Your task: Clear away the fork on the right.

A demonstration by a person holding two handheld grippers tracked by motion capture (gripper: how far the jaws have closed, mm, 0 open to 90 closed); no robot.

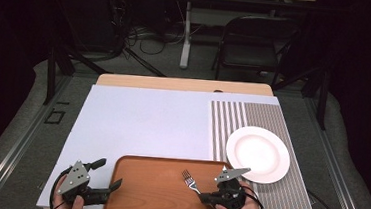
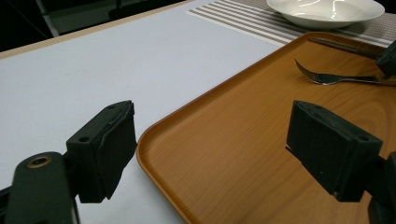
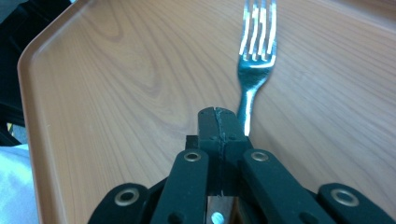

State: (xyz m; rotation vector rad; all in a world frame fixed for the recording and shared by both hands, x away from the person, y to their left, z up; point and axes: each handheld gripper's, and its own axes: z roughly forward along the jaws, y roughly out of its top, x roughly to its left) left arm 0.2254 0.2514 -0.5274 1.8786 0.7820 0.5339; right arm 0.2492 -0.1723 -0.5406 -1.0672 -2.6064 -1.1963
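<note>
Gripping the fork by its handle, the right gripper sits over the near right part of the wooden tray, its jaws pressed together with the metal handle running between and beneath them. In the right gripper view the closed jaw tips meet just at the neck of the fork, whose tines point away across the tray's wood-grain surface — whether the tines touch the tray or ride just above it cannot be told.

At the tray's near left corner the left gripper is held with its jaws spread wide and nothing between them. One jaw lies outside the tray over the pale blue mat, the other over the tray's edge; in the left gripper view the tray rim runs through the gap between the two jaws, and the fork lies farther along the tray, toward its far right side.

Beyond the tray's right far corner a white plate rests on a striped placemat — the plate's near rim lies just beside the tray's corner, close to the right gripper's grey top plate.
</note>
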